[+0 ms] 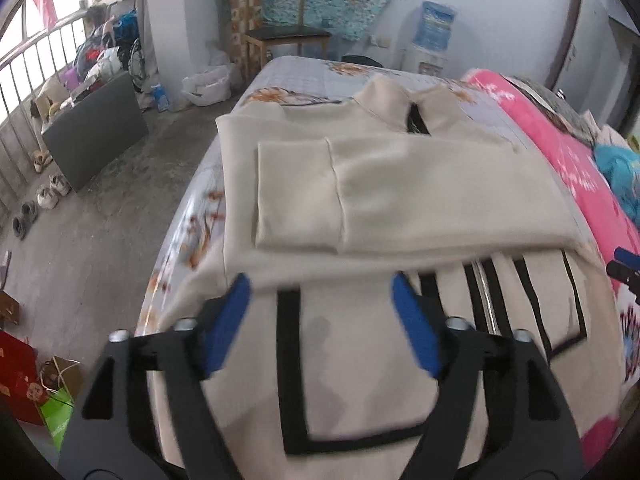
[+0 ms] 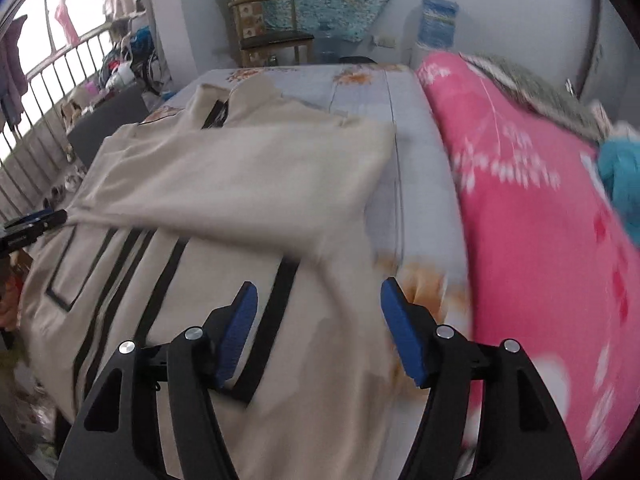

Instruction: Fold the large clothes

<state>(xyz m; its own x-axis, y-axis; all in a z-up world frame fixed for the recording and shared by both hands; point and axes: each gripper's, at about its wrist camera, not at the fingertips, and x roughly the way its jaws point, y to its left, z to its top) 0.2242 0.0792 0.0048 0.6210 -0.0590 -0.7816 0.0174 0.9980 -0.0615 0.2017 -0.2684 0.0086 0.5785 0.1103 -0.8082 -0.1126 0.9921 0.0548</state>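
Sleeves lie folded across the far half of the beige coat (image 1: 400,184); left gripper (image 1: 322,304) and right gripper (image 2: 318,308) gape empty, near half unfolded.

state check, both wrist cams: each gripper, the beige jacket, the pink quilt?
left gripper: open, nothing between its fingers
right gripper: open, nothing held
beige jacket: flat on the bed, sleeves folded across the chest, lower half unfolded
pink quilt: spread beside the jacket
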